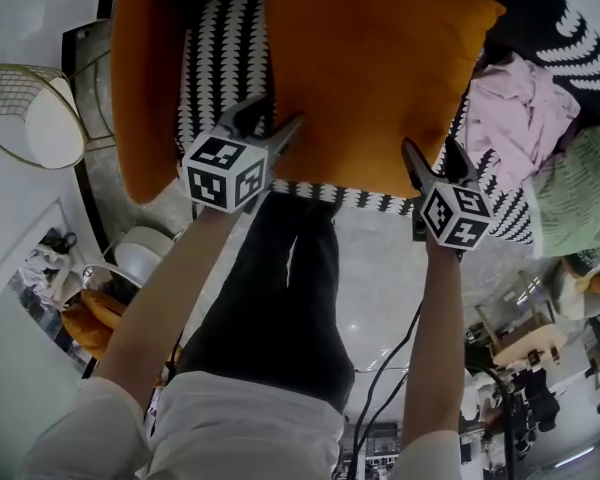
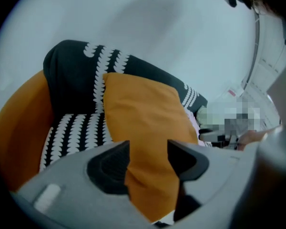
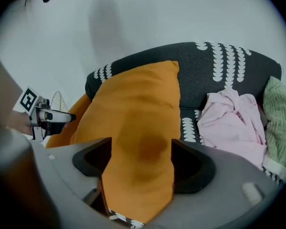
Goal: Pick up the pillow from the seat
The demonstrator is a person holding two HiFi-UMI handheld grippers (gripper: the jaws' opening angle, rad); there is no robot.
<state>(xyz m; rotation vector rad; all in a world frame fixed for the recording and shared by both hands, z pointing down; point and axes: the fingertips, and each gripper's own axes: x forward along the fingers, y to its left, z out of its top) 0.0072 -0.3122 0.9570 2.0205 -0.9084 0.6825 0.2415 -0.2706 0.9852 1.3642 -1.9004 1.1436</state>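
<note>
The orange pillow [image 1: 365, 68] stood on the black-and-white patterned seat [image 1: 220, 68] at my 12 o'clock, leaning against the dark backrest [image 3: 214, 70]. My left hand-held gripper [image 1: 277, 116] had its jaws moderately apart at the pillow's near left corner. My right hand-held gripper [image 1: 429, 148] was spread wider at the near right corner. Each had the pillow's edge between its jaws, not clamped. Pink clothes [image 1: 525, 108] lay at the pillow's 3 o'clock.
</note>
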